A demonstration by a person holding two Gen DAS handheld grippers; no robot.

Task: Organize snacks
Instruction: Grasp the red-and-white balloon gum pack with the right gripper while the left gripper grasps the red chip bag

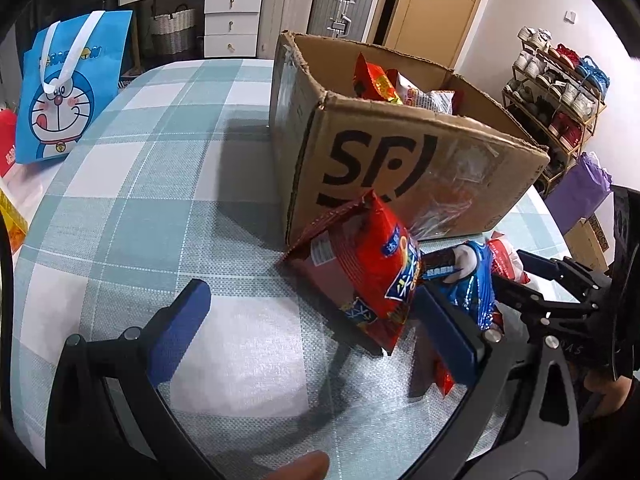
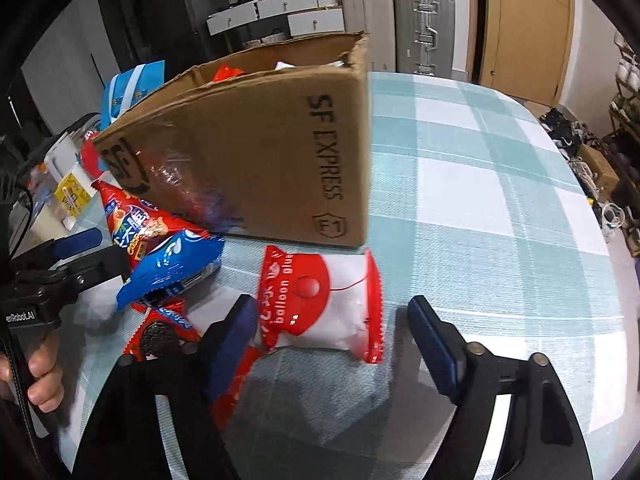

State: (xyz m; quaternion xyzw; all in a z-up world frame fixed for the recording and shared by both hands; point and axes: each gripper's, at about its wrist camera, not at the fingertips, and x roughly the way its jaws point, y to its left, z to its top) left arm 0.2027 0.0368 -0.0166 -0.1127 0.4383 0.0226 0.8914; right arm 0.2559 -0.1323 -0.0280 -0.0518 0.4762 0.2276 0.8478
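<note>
Home: shoe rack (image 1: pixel 560 92), suitcases (image 1: pixel 340 4), drawers (image 1: pixel 230 22), checked tablecloth (image 1: pixel 152 168).

Box (image 2: pixel 260 152) – "SF EXPRESS", packet (image 2: pixel 320 304) – "balloon glue"

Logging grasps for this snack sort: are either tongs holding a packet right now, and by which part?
Neither. Right tongs stand open astride the balloon glue packet, pads not pressing. Left tongs are open, empty.

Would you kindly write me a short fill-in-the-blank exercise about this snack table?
1. The cardboard box bears the printed words SF ____.
2. The red and white packet between the right tongs reads balloon ____.
3. The blue gift bag has ____ handles.
4. The tablecloth pattern is ____.

Missing words: EXPRESS; glue; white; checked
</note>
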